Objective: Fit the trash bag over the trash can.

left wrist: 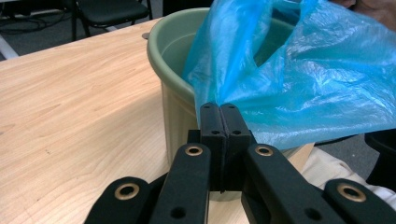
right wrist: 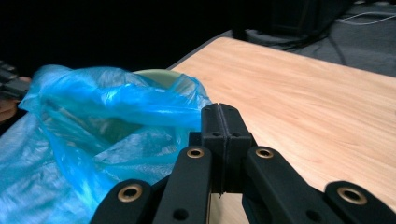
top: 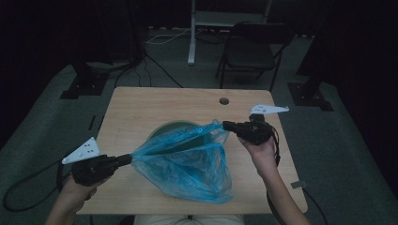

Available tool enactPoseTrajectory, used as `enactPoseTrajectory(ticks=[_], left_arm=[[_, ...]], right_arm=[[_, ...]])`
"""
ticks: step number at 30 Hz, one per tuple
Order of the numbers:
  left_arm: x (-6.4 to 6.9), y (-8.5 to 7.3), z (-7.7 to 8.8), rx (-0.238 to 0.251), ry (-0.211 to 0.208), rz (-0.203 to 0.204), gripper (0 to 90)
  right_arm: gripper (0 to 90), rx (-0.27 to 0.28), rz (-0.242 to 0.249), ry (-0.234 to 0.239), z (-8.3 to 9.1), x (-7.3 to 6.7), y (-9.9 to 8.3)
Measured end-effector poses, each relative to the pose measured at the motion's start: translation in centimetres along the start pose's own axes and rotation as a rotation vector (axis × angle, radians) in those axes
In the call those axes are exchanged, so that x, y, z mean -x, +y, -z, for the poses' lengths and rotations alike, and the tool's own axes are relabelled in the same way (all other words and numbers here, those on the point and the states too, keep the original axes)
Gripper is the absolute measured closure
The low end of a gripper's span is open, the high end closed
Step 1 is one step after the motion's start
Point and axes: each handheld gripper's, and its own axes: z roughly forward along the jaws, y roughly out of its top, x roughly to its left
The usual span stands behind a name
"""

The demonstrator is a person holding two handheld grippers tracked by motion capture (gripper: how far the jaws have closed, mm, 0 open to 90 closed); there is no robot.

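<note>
Wooden table (top: 141, 112), unmarked blue bag (top: 187, 164)

Dim room, grey carpet (top: 141, 70), folding chair (top: 253, 51)

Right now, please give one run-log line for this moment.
left hand-held gripper: shut on thin blue plastic bag | right hand-held gripper: shut on bag | bag: over green bucket

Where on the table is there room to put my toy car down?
The table is bare along its far edge, around the round hole, and down its left side beside the green bin. The middle and near right are crowded: the blue bag lies spread there.
</note>
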Motion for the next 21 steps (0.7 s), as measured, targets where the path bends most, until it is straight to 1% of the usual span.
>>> enactPoseTrajectory(ticks=[1, 2, 4, 6, 7, 8, 9, 10, 11, 12, 14, 15, 16, 17, 18, 19, 20, 21], left_arm=[[0.0, 0.0, 0.1, 0.002, 0.013, 0.005, 90.0], [-0.1, 0.0, 0.1, 0.007, 0.001, 0.008, 90.0], [0.0, 0.0, 0.2, 0.018, -0.005, 0.008, 90.0], [0.0, 0.1, 0.2, 0.027, -0.031, 0.014, 90.0], [-0.1, 0.2, 0.2, 0.034, -0.044, 0.023, 83.9], [-0.2, 0.2, 0.3, 0.038, -0.05, 0.032, 80.6], [-0.3, 0.3, 0.3, 0.038, -0.057, 0.03, 73.3], [-0.4, 0.4, 0.3, 0.044, -0.056, 0.034, 69.3], [-0.5, 0.5, 0.4, 0.053, -0.065, 0.045, 66.7], [-0.6, 0.7, 0.5, 0.059, -0.073, 0.051, 61.8], [-0.8, 1.3, 0.5, 0.057, -0.072, 0.047, 59.7], [-0.9, 1.9, 0.4, 0.05, -0.074, 0.044, 56.2], [-1.0, 2.4, 0.1, 0.04, -0.083, 0.032, 56.2], [-0.9, 2.9, -0.2, 0.03, -0.073, 0.026, 56.0], [-0.9, 3.5, -0.6, 0.017, -0.08, 0.018, 54.8], [-0.9, 4.2, -1.1, 0.006, -0.087, 0.008, 54.7], [-0.9, 4.7, -1.5, -0.003, -0.085, 0.002, 54.7], [-0.9, 5.5, -2.1, -0.016, -0.096, -0.012, 54.6]], right_arm=[[90.0, 0.004, -0.005, -0.005, 0.3, 0.3, -0.1], [90.0, 0.011, -0.013, -0.012, 0.5, 0.5, -0.1], [90.0, 0.011, -0.025, -0.003, 0.8, 0.9, -0.2], [90.0, 0.007, -0.024, -0.003, 0.6, 0.8, -0.3], [90.0, 0.004, -0.026, 0.005, 0.6, 0.8, -0.4], [89.3, 0.01, -0.035, 0.021, 0.5, 0.9, -0.4], [84.3, 0.009, -0.041, 0.031, 0.5, 0.9, -0.3], [81.4, 0.006, -0.041, 0.039, 0.4, 0.9, -0.2], [77.7, 0.014, -0.043, 0.044, 0.4, 1.0, -0.2], [70.1, 0.023, -0.05, 0.048, 0.4, 1.0, -0.1], [63.4, 0.024, -0.055, 0.062, 0.4, 1.0, 0.1], [60.2, 0.02, -0.053, 0.059, 0.3, 1.0, 0.3], [58.7, 0.012, -0.052, 0.056, 0.1, 0.9, 0.6], [55.5, -0.006, -0.048, 0.06, -0.2, 0.9, 0.9], [52.6, -0.024, -0.045, 0.063, -0.6, 0.9, 1.2], [51.5, -0.042, -0.046, 0.066, -1.0, 0.9, 1.5], [50.6, -0.057, -0.043, 0.071, -1.5, 1.0, 1.8], [49.8, -0.068, -0.042, 0.074, -1.8, 1.0, 2.0]])
